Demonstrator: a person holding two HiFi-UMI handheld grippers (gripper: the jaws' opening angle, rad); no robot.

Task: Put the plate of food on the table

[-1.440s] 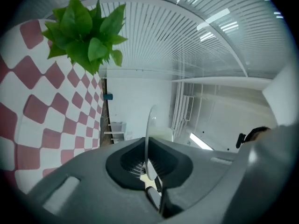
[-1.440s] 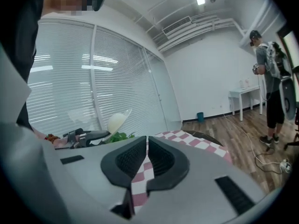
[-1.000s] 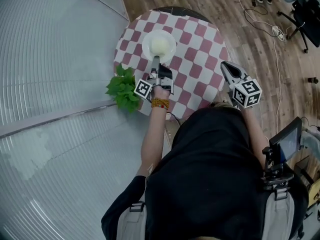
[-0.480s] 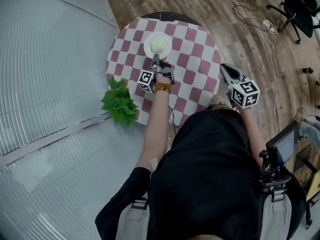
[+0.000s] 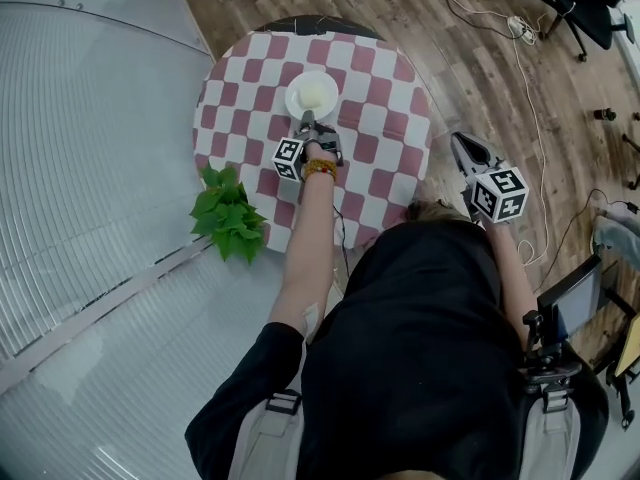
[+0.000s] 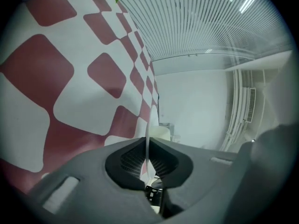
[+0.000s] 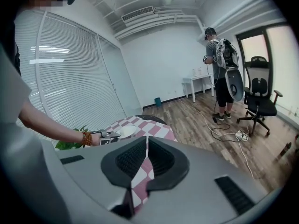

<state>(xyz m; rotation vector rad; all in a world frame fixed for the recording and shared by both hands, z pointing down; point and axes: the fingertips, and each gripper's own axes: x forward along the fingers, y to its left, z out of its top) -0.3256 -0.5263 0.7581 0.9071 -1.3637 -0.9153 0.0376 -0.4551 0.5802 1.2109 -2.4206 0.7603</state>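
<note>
A white plate (image 5: 312, 95) with a pale mound of food sits low over the red-and-white checked round table (image 5: 400, 88), near its far middle. My left gripper (image 5: 306, 123) is shut on the plate's near rim. In the left gripper view the rim (image 6: 148, 139) shows edge-on as a thin white line pinched between the pads, with the food (image 6: 161, 133) just beyond. Whether the plate rests on the cloth I cannot tell. My right gripper (image 5: 462, 146) hangs shut and empty off the table's right edge, over the wooden floor. From it I see the plate (image 7: 125, 130) and the left gripper (image 7: 105, 135).
A green leafy plant (image 5: 228, 213) stands by the table's left edge against the ribbed blinds. Cables (image 5: 520, 28) and an office chair (image 7: 259, 101) lie on the wood floor to the right. Another person (image 7: 224, 73) stands far back near a white desk.
The left arm has stretched further out, carrying the gripped plate a little more toward the table's middle. The right gripper drifted slightly right and stays shut.
</note>
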